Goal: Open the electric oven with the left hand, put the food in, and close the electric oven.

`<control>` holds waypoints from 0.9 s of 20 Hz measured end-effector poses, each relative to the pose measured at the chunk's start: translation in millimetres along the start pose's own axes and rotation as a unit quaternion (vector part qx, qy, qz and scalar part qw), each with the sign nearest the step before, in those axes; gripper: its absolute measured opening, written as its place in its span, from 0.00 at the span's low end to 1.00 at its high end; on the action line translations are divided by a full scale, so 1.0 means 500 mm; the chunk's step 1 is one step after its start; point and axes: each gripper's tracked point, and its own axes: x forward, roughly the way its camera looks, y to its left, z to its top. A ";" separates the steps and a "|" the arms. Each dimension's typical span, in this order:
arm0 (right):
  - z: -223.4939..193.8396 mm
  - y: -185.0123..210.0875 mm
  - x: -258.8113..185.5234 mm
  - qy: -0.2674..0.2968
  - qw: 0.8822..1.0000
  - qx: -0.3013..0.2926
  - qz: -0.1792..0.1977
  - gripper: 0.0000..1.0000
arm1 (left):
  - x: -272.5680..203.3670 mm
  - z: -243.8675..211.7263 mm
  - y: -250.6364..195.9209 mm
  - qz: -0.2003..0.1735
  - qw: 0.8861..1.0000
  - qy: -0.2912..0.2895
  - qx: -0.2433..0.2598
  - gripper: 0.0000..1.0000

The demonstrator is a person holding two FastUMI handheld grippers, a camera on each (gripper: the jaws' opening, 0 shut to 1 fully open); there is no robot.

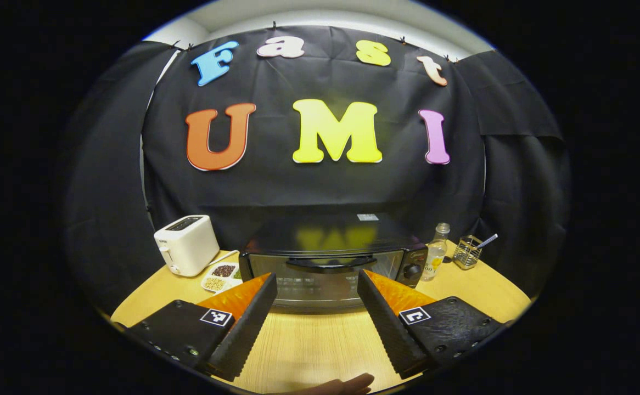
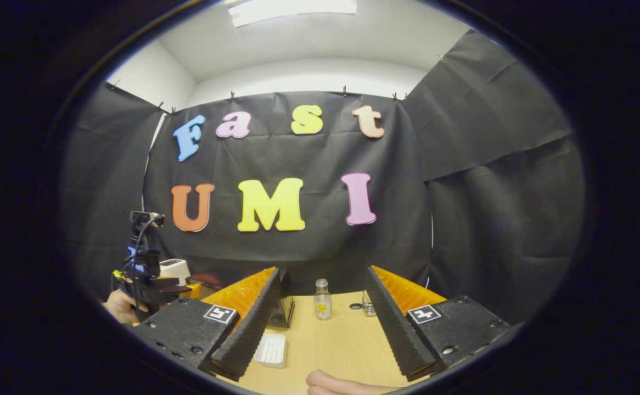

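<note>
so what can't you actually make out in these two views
- Oven inside, left gripper view: the door glass is dark and reflective, and the left gripper fingers cover its lower corners.
- Oven in the right gripper view: mostly behind the right gripper finger.
- White tray, right gripper view: partly hidden by a finger, contents unclear.
- Bottle label: too small.

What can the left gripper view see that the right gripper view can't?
Left gripper view: the front of the oven, with its door shut and its handle across the top, and a divided dish of seeds beside it.
Right gripper view: the left tool held up in a hand, a white ridged tray on the table, and the ceiling light.
Both: the wooden table, the white toaster and the small bottle.
</note>
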 end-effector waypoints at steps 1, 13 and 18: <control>0.002 -0.004 -0.009 -0.001 1.000 0.003 -0.003 0.99 | -0.046 0.008 0.003 0.003 1.000 -0.008 0.003 0.94; 0.030 0.026 -0.136 -0.025 0.999 0.019 0.025 0.98 | -0.401 0.129 0.021 0.032 0.993 -0.113 0.010 0.94; 0.015 0.006 -0.176 -0.025 1.000 0.004 0.018 0.99 | -0.478 0.094 0.017 0.039 0.992 -0.119 0.000 0.94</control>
